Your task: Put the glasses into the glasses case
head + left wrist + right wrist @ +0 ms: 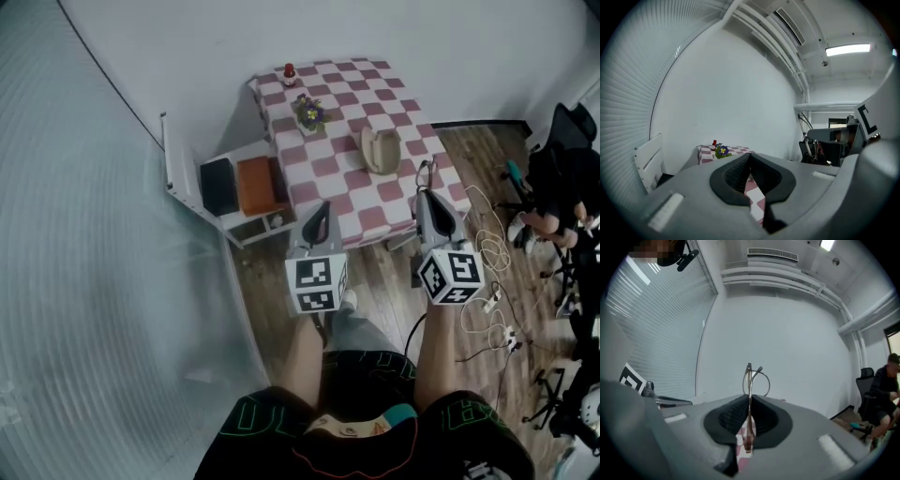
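An open beige glasses case [380, 150] lies on the red-and-white checked table [323, 169], toward its right side. My right gripper [424, 194] hovers at the table's near right corner, shut on thin metal-framed glasses [754, 378]. The frame stands upright between the pads [733, 416], with a lens rim sticking out past the tips. In the head view the glasses [425, 172] show only as a thin wire. My left gripper [320, 208] hangs at the table's near edge, left of the right one. Its jaws [749, 159] are shut with nothing between them.
A small pot of flowers [310, 114] and a little red figure [290, 73] stand at the table's far end. A white shelf unit [234, 192] with a black and an orange box stands left of the table. Cables [487, 300] lie on the floor; a person [562, 187] sits at the right.
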A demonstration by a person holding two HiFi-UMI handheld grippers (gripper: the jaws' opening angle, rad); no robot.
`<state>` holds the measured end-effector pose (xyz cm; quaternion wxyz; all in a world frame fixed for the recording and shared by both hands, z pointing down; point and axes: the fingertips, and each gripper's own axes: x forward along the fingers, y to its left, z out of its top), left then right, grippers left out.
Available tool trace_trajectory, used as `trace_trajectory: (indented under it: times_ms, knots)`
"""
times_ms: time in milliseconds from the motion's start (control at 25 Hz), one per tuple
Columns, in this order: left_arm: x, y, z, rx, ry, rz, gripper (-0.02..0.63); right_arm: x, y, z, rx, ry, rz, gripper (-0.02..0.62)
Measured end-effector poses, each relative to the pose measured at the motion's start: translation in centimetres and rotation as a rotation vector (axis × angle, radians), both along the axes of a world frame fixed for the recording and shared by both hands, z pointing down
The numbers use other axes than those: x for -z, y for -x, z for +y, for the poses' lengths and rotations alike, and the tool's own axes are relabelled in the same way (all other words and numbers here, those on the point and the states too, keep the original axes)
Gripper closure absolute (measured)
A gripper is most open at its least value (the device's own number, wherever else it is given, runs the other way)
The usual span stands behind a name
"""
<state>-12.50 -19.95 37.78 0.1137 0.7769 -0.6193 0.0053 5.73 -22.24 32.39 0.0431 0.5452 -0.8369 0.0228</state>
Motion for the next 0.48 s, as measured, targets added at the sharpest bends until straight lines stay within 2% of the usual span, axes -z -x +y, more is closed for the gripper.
trace_trajectory:
  times_ms: [480]
  knots:
    - [1.4,-8.6,-10.9,-0.104,-0.017,-0.072,0.597,-1.3,-7.9,-9.6,-0.060,0.029,-0.105,0.575]
